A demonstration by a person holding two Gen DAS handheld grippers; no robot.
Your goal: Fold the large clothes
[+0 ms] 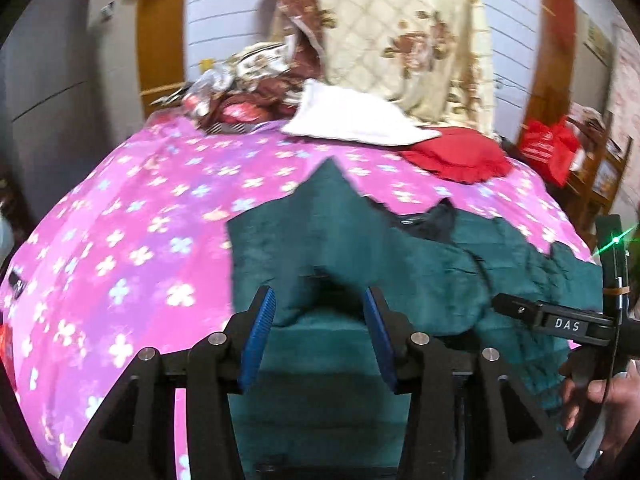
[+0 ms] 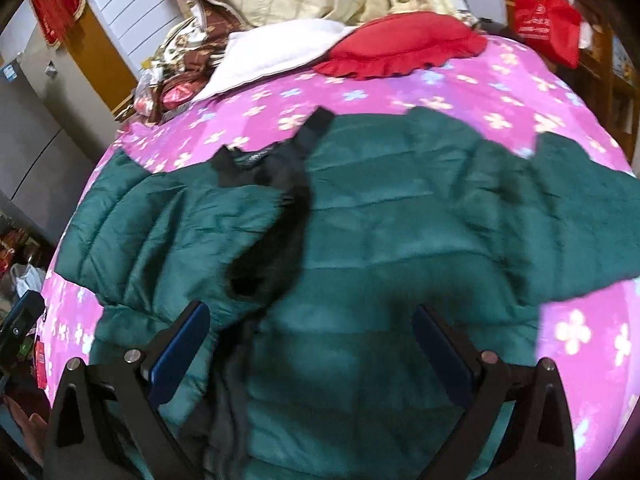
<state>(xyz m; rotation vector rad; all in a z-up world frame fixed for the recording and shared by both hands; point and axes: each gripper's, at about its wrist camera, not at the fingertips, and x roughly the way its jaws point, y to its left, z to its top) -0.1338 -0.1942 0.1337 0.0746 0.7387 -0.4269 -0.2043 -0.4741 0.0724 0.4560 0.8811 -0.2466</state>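
My green padded jacket lies spread on the bed, and both my grippers hang over it with nothing held.

The jacket covers the near half of the pink flowered bedcover, its black-lined collar running from the middle toward the far edge and one sleeve reaching out toward the bed's right edge. My left gripper has its blue pads partly apart; a raised fold of the jacket stands just beyond the tips, but the pads do not press on it. My right gripper is spread wide above the jacket's lower body, clear of the cloth. At the far edge of the bed lie a white cloth and a red frilled cushion, touching each other, well apart from the jacket.
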